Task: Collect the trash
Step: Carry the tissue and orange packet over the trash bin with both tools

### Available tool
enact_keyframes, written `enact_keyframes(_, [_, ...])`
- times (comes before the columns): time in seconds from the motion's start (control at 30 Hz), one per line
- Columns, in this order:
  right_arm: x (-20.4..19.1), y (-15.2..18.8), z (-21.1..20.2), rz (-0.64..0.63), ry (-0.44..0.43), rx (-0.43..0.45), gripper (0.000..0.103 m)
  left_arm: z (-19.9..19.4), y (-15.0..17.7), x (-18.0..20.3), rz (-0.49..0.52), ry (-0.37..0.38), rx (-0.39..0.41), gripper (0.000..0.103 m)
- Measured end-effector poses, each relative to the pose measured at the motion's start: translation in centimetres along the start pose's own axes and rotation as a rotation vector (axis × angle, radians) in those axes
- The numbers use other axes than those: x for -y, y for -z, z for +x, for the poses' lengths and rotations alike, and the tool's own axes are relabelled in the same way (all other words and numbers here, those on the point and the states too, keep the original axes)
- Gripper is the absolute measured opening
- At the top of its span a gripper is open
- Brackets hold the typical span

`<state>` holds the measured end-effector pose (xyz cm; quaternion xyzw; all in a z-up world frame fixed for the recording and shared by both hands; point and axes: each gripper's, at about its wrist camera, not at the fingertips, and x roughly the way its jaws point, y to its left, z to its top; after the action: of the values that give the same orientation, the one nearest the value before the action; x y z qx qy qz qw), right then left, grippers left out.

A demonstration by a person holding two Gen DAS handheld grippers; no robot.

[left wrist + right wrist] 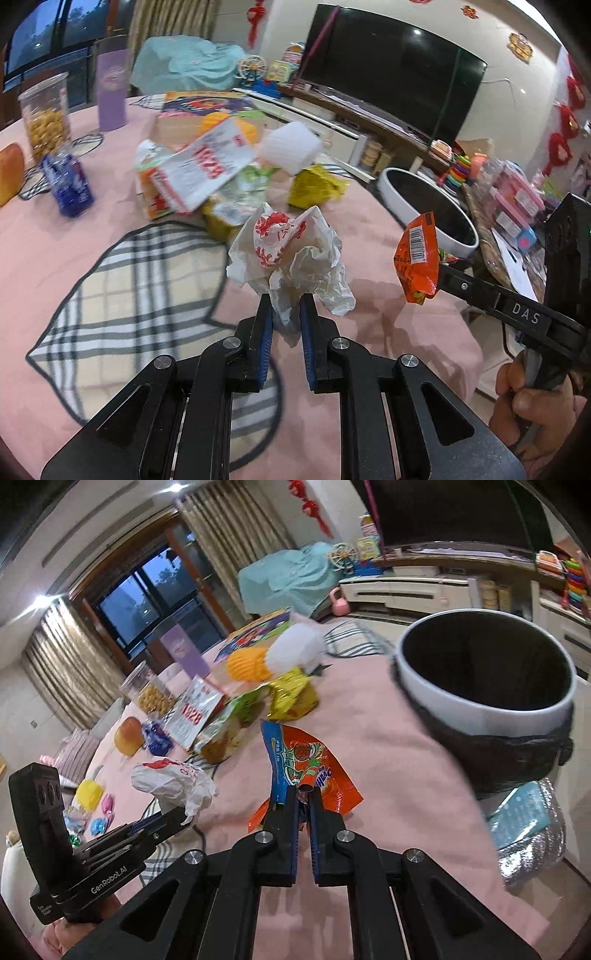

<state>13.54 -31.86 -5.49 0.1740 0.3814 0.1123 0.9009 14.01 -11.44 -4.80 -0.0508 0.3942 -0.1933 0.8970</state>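
Observation:
My left gripper (286, 301) is shut on a crumpled white paper wrapper with red print (291, 254), held just above the pink tablecloth. It also shows in the right wrist view (173, 781). My right gripper (303, 794) is shut on an orange snack wrapper (310, 768), which also shows at the right of the left wrist view (417, 258). A white trash bin with a black liner (491, 709) stands to the right at the table's edge, and shows in the left wrist view (424, 210).
A pile of wrappers and packets (207, 173) lies further back on the table, with a yellow bag (314, 186), white foam net (291, 147), blue packet (68, 184), snack jar (46, 118) and purple cup (110, 90). A plaid mat (147, 280) lies on the left.

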Motion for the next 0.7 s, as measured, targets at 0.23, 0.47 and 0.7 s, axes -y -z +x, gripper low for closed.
enact_keyframes(0.23, [2.3, -0.6, -1.5, 0.04, 0.028, 0.03, 0.005, 0.9, -1.0, 3.3, 0.053, 0.04, -0.008, 0.013])
enact_keyframes(0.47, [4.3, -1.1, -3.2, 0.07, 0.052, 0.06, 0.005, 2.1, -2.0, 6.3, 0.097, 0.071, -0.021, 0.013])
enact_keyframes(0.7, [6.6, -2.3, -4.7, 0.105, 0.081, 0.1, 0.005, 3.1, -3.1, 8.7, 0.132, 0.091, -0.024, 0.013])
